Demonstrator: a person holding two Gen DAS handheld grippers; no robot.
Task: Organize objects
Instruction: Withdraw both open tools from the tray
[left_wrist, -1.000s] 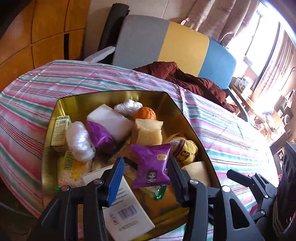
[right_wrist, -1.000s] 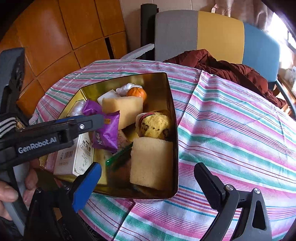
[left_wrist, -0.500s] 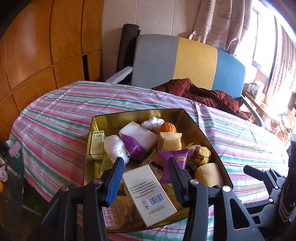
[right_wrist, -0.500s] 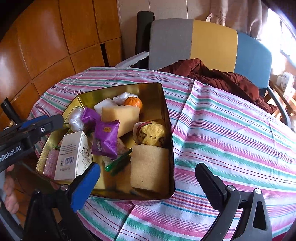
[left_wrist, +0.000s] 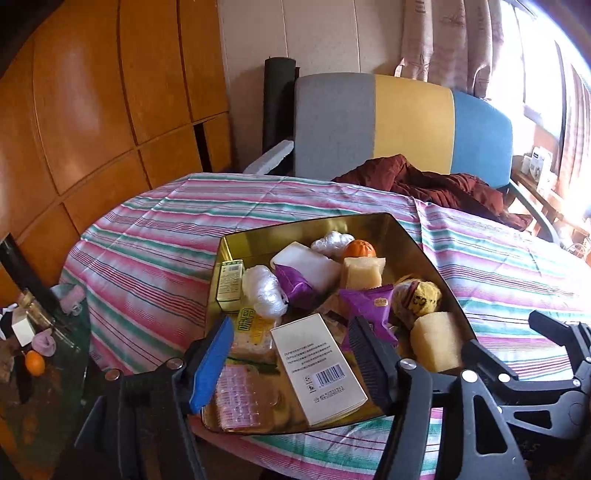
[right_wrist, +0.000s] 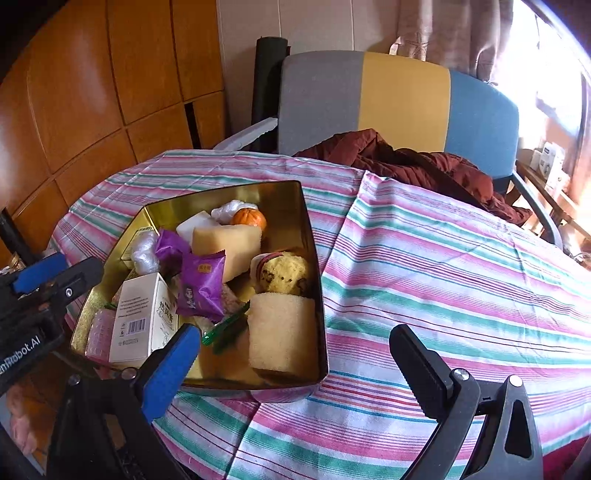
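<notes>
1. A gold metal tin (right_wrist: 314, 295) sits on a bench covered by a striped cloth (right_wrist: 443, 277), near its edge. The tin gathers loose snacks and small goods in 1 place, which fits the tidying task.
2. Inside the tin, a white box with a barcode (left_wrist: 317, 365) lies tilted on top of other packets at the near end. It seems simply dropped there, not squared away.
3. The left gripper (left_wrist: 291, 365) is released: its jaws have just been opening and stand apart. From its own camera the box appears between the 2 fingers, yet the pads do not press it. The right camera shows this gripper off the tin's left side, clear of the box.
4. A purple snack packet (right_wrist: 202, 284) leans against a pale sponge cake (right_wrist: 229, 247) in the middle of the tin, beside the box. A small orange (right_wrist: 249, 218) rests at the far end.
5. The right gripper (right_wrist: 295, 354) is also released and holds nothing. It hovers over the tin's near right corner, above a second sponge cake (right_wrist: 284, 332), probably waiting its turn.
6. Bare striped cloth to the right of the tin carries nothing to sort.
</notes>
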